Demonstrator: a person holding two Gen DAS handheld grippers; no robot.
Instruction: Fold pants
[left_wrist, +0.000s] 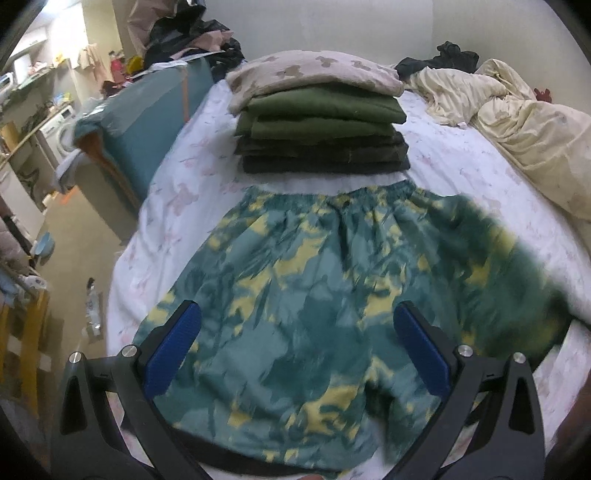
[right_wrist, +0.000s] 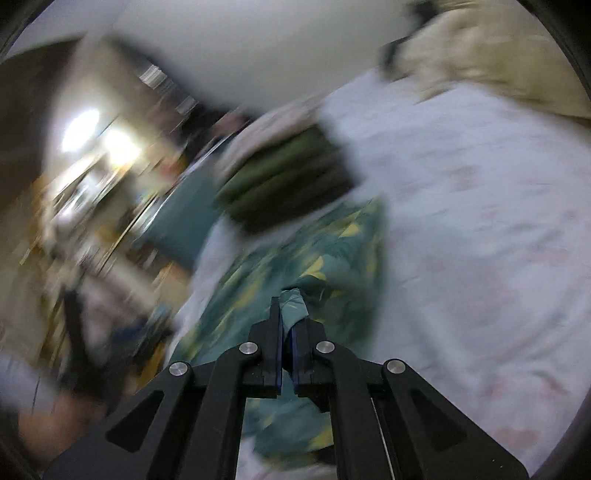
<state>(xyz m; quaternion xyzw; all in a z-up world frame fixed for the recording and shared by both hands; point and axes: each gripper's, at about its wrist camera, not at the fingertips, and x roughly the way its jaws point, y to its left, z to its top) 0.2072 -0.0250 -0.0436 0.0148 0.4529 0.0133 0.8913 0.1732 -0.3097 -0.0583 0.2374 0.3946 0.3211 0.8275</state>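
Now the right gripper is pinching a fold of the green-and-yellow shorts, tilted over the bedsheet; the left gripper is hovering wide apart above them. No writing is legible.

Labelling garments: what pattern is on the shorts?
Teal-green shorts with a yellow leafy print; left wrist view shows it best.

Seen past the wide-apart blue pads of the left gripper, green-and-yellow patterned shorts lie spread on a white printed bedsheet, waistband toward a stack of folded clothes, their right side blurred, with a rumpled cream blanket at right.
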